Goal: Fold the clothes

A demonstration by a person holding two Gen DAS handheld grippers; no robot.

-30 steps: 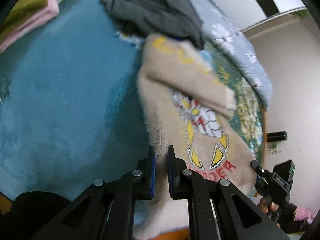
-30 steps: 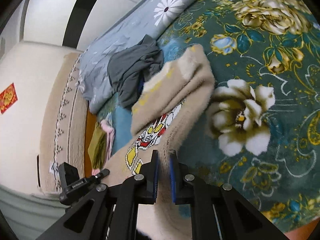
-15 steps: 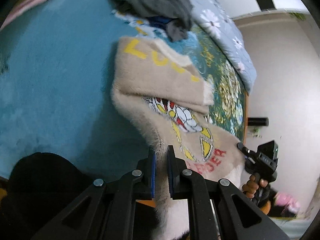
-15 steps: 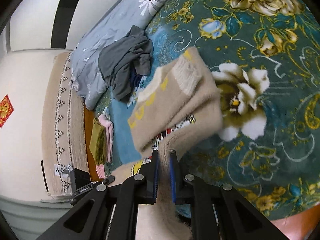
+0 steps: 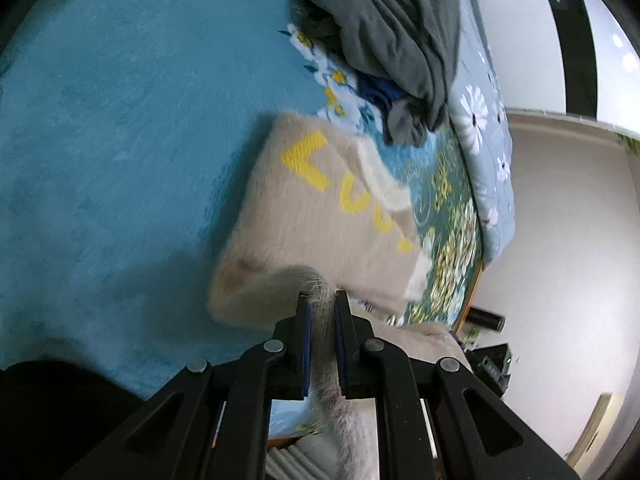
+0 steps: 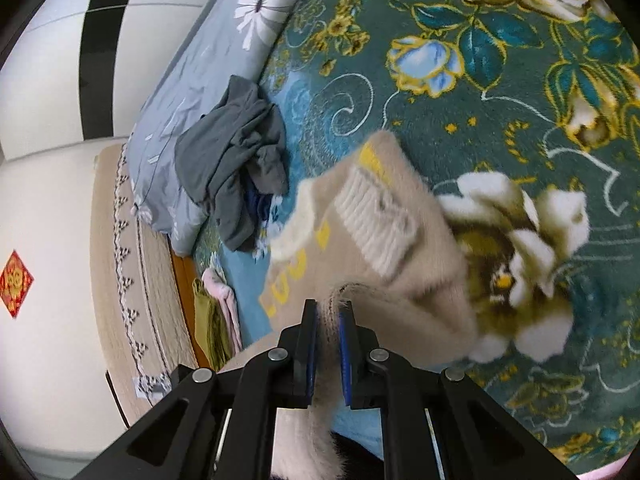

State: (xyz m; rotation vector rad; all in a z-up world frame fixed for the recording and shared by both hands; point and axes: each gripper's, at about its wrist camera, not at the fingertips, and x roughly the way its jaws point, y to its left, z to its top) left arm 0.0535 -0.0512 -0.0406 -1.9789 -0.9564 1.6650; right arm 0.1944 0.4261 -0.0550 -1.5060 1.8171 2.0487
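A fuzzy beige sweater (image 5: 316, 216) with yellow letters lies partly folded on the blue floral blanket (image 5: 120, 120). My left gripper (image 5: 322, 300) is shut on the sweater's near edge, the fabric pinched between its blue pads. My right gripper (image 6: 328, 308) is shut on the same sweater (image 6: 384, 240) at its other near corner. The held edge is lifted over the rest of the sweater. A white ribbed cuff (image 6: 376, 216) lies on top. The printed picture is hidden.
A crumpled grey garment (image 5: 392, 28) lies beyond the sweater, also in the right wrist view (image 6: 232, 152). A grey floral quilt (image 6: 224, 40) runs along the wall. Folded olive and pink clothes (image 6: 216, 316) sit at the bed's edge.
Both grippers carried the sweater's near edge up and forward over its body. The printed picture that showed before is now covered.
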